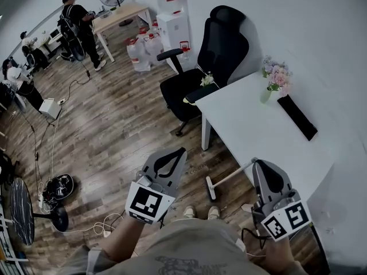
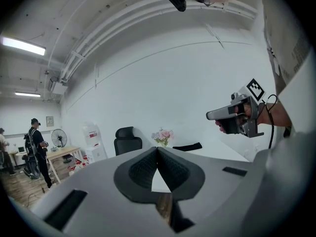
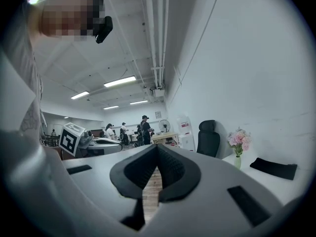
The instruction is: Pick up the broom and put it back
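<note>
**Both jaws shut and empty; broom down by the counter**

Broom [image 1: 228, 178]: on the floor [image 1: 126, 130] at the near corner of the counter [image 1: 252, 125]. Its head is just ahead of the person's shoes [image 1: 200, 212]. The handle runs off toward 2 o'clock in the head view until the right gripper hides its end. Can't tell if it lies flat or leans on the counter edge.

Left gripper [image 1: 182, 150]: jaws closed tip to tip, nothing between them. It sits at the broom's 10 o'clock, clear of it.

Right gripper [image 1: 257, 162]: jaws also fully closed, nothing held. It's at the broom's 3 o'clock and overlaps the handle end in the head view. Its own view shows only room and counter past the tips, no broom, so I judge it isn't on the handle.

Both grippers point out across the room, not down at the floor.

Step in hand: not settled. The scene fits two stages:
- the broom waiting on the floor, with neither gripper yet on it
- the broom already set back by the counter, with both grippers off it

Next move: not calling one, since it depends on which stage this is. What does hold is that no grip exists now. Shut, level jaws can't take that thin handle as they stand.
</note>
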### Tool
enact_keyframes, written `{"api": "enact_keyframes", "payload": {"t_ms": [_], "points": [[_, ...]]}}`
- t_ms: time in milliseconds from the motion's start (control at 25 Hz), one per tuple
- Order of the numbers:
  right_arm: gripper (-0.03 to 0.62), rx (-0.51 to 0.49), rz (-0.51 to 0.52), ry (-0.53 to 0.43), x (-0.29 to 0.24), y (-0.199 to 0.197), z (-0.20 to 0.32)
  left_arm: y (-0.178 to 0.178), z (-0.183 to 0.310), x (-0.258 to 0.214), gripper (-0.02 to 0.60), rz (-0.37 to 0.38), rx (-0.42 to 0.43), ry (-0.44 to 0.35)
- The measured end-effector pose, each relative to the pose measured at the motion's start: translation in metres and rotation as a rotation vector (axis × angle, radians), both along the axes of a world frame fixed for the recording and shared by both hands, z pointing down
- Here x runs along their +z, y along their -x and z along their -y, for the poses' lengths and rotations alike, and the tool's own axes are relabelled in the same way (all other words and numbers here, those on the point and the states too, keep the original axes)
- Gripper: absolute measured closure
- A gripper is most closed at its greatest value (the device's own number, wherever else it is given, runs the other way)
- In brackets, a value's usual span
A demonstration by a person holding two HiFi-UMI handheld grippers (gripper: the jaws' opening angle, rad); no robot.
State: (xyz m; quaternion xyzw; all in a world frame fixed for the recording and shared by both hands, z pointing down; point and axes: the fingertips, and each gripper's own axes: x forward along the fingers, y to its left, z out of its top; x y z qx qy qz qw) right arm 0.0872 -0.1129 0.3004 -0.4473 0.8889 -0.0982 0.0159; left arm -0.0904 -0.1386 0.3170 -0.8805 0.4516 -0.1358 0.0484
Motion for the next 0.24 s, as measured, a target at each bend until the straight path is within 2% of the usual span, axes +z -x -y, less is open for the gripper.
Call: {"api": "enact_keyframes", "payload": {"t_ms": [240], "points": [[0.563, 0.009, -0.013, -0.005, 0.0027, 0.0063, -0.0011, 0.0110, -0.0037, 0.0023, 0.565, 0.005, -0.012, 0.002]]}}
